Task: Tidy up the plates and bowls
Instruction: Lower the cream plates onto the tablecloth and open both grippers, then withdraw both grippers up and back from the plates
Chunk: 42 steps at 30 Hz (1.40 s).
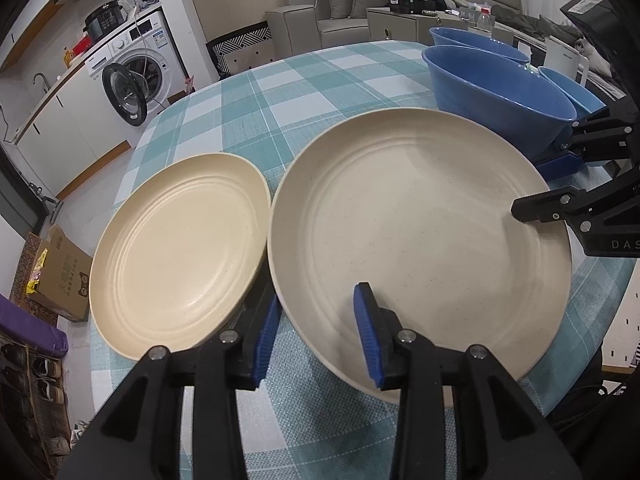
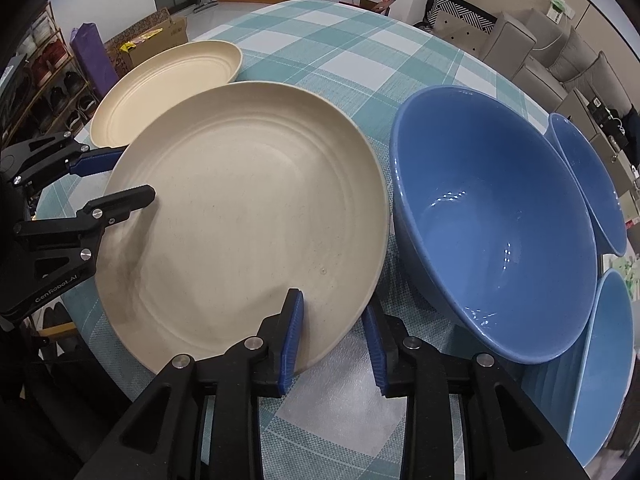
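The round tabletop (image 1: pixel 328 80) under a teal-and-white checked cloth carries a large cream round plate (image 1: pixel 420 232), a big blue glossy bowl (image 2: pixel 492 216) just right of it, and a smaller cream plate (image 1: pixel 176 252) to its left. The left tool (image 1: pixel 320 340) and right tool (image 2: pixel 334 340) each straddle the large plate's rim, jaws narrowly parted, pads not pressing

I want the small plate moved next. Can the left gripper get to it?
Probably yes. The left gripper straddles the big plate's rim, jaws open; the small plate lies right beside, uncovered.
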Available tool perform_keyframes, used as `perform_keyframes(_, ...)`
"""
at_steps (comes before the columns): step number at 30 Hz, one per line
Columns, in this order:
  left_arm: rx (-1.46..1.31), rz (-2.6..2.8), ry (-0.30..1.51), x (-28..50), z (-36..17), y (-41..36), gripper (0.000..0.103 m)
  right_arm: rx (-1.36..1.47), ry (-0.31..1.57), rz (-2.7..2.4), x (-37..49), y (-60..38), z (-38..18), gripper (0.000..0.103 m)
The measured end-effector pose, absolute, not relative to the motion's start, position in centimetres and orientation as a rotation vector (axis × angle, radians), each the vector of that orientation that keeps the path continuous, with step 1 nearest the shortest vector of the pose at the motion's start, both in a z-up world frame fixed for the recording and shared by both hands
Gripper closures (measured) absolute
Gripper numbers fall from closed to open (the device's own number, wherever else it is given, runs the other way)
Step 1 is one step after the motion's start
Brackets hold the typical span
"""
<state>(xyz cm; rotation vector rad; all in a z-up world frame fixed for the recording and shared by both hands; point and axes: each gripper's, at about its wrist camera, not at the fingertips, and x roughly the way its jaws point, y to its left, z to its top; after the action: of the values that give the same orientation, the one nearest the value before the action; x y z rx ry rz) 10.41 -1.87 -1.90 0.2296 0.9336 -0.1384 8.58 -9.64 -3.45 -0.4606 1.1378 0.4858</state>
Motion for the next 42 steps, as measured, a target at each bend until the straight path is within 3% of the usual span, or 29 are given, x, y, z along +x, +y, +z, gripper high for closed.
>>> perform_keyframes(12, 0.238, -0.153, 0.937, 10.3, -2.1, -2.2, 0.052, -0.467, 1.149, 0.497, 8.7, -9.6, -4.1, 0.069)
perform_keyframes(20, 0.192, -0.163, 0.914, 10.0, -1.5, -1.5, 0.048, -0.437, 1.126, 0.536, 8.2, -9.9, -3.4, 0.055)
perform_keyframes(23, 0.177, -0.155, 0.892, 9.8, -0.9, -1.0, 0.047, -0.433, 1.093, 0.549, 7.8, -9.9, -2.4, 0.054)
perform_keyframes(25, 0.154, -0.158, 0.878, 9.6, -0.4, -0.5, 0.047, -0.432, 1.071, 0.560, 7.4, -9.8, -1.6, 0.051)
perform_keyframes(30, 0.121, -0.137, 0.850, 9.4, 0.8, 1.0, 0.046, -0.424, 1.007, 0.603, 6.7, -9.3, 0.3, 0.028)
perform_keyframes(31, 0.112, -0.133, 0.844, 9.4, 1.1, 1.3, 0.043, -0.427, 0.996, 0.611, 6.6, -9.1, 0.6, 0.027)
perform_keyframes(33, 0.094, -0.116, 0.824, 9.1, 1.7, 1.9, 0.026, -0.424, 0.976, 0.625, 6.4, -8.7, 1.3, 0.017)
perform_keyframes(35, 0.082, -0.093, 0.777, 8.6, 2.6, 2.4, 0.004, -0.416, 0.954, 0.635, 6.2, -8.4, 2.0, 0.015)
perform_keyframes(42, 0.050, -0.045, 0.710, 8.2, 4.8, 4.4, 0.000, -0.398, 0.898, 0.660, 6.4, -7.5, 3.6, 0.001)
